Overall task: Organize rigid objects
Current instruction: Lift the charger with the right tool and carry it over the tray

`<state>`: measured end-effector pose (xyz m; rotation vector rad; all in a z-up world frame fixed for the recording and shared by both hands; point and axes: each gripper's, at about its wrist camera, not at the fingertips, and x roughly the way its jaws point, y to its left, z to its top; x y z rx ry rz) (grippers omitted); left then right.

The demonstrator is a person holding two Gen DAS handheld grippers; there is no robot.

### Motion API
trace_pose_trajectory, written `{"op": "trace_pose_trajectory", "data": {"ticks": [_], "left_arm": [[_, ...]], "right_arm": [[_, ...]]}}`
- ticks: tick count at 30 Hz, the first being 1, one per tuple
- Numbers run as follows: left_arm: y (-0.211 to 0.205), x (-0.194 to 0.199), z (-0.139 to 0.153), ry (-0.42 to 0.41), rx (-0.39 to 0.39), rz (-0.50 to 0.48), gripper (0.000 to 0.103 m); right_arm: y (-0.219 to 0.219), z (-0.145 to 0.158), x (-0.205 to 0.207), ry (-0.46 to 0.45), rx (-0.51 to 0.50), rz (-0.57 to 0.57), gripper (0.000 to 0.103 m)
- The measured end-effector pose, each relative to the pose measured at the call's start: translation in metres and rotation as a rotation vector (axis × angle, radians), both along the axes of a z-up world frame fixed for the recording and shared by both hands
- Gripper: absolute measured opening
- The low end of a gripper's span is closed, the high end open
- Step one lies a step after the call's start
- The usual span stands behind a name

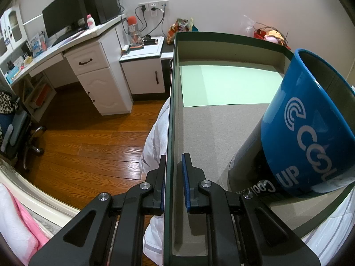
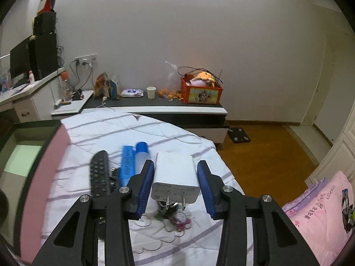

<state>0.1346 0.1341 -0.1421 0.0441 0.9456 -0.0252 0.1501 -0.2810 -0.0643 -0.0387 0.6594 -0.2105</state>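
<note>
My left gripper (image 1: 173,173) is shut on the left wall of a shallow green box (image 1: 172,93), one finger on each side of the wall. Inside the box a blue mug (image 1: 310,124) printed with white letters leans on a dark cylinder (image 1: 246,166), and a pale green sheet (image 1: 228,86) lies at the far end. My right gripper (image 2: 175,186) is open around a white plug adapter (image 2: 176,176) on the bed; the fingers do not touch it. Left of it lie a blue-capped bottle (image 2: 142,155), a blue box (image 2: 127,166) and a black remote (image 2: 99,175).
The bed has a white striped sheet (image 2: 133,130) and a pink pillow (image 2: 324,208). The box (image 2: 20,155) stands at the bed's left. Beyond are a white desk (image 1: 88,62) with a monitor, a low dark shelf (image 2: 155,108) with a red toy box, and wooden floor (image 1: 88,137).
</note>
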Motion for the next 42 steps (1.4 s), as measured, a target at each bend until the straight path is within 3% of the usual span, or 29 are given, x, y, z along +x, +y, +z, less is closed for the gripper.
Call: {"op": "trace_pose_trajectory", "data": {"ticks": [18, 29, 42], "left_arm": [[-0.002, 0.001, 0.0, 0.0, 0.001, 0.002, 0.01], [-0.003, 0.001, 0.0, 0.0, 0.007, 0.001, 0.011], [-0.004, 0.002, 0.0, 0.001, 0.007, 0.003, 0.01]], "right_arm": [[0.049, 0.012, -0.025, -0.035, 0.023, 0.112, 0.042], [0.119, 0.029, -0.011, -0.057, 0.044, 0.261, 0.042], [0.194, 0.013, 0.026, 0.048, 0.093, 0.434, 0.042]]}}
